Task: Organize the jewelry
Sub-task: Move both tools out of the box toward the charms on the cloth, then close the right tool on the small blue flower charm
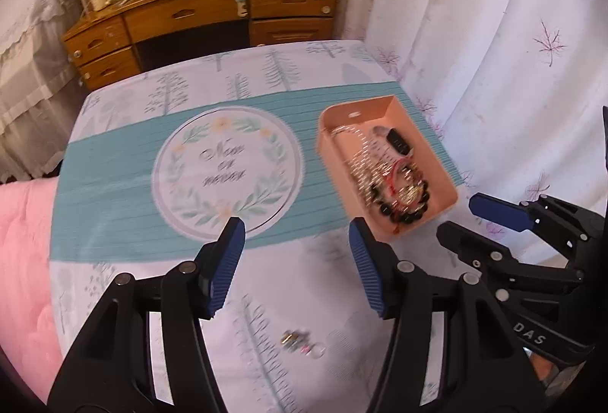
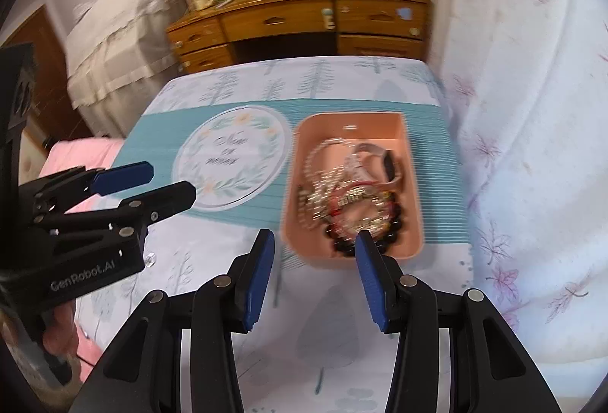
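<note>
The peach jewelry tray [image 1: 383, 116] sits right of centre in the left wrist view, its long axis running from the upper left toward the lower right. It holds a tangle of bead bracelets [image 1: 402, 200], chains and a black-faced watch [image 1: 397, 141]. The left gripper [image 1: 296, 234] is wide open and empty, the tray's near corner just beyond its right fingertip. A small earring [image 1: 294, 339] lies on the tablecloth [image 1: 114, 166] between and below its fingers. The right gripper [image 2: 313, 236] is also wide open and empty, at the tray's near edge.
</note>
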### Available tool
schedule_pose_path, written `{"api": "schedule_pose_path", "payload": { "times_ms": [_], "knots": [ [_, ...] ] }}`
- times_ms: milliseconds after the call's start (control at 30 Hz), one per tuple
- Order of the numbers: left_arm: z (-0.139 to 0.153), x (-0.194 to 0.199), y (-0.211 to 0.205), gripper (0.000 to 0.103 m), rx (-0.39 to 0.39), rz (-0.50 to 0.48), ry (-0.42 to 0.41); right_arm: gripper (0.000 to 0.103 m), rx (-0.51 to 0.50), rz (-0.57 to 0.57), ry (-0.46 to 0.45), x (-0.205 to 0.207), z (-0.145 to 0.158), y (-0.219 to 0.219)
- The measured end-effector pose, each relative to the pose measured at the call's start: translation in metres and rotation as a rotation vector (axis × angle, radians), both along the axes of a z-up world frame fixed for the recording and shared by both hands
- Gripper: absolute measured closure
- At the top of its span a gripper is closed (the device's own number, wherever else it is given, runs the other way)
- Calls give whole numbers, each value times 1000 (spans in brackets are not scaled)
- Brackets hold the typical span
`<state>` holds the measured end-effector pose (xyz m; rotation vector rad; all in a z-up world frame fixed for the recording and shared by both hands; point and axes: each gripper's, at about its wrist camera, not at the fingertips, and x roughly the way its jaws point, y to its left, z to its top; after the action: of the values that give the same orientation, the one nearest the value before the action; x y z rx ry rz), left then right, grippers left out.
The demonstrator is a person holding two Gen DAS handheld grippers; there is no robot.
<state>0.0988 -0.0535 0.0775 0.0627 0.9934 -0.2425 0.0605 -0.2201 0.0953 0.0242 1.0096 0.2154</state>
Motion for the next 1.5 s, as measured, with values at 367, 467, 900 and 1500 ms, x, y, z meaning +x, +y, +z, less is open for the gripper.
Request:
{"api": "schedule_pose_path", "payload": {
  "times_ms": [367, 467, 900, 1500],
  "knots": [
    [-33, -58, 94, 45, -10, 143, 61, 58, -40, 246, 44, -44, -34, 88],
    [-50, -70, 111, 45, -3, 172, 91, 58, -47, 298, 85, -50, -55, 108],
    [-109, -78, 131, 45, 17, 189, 185, 58, -78, 358, 165, -47, -118, 147],
    [-123, -58, 136, 45, 17, 182, 199, 83, -114, 354, 101, -36, -115, 155]
  ]
}}
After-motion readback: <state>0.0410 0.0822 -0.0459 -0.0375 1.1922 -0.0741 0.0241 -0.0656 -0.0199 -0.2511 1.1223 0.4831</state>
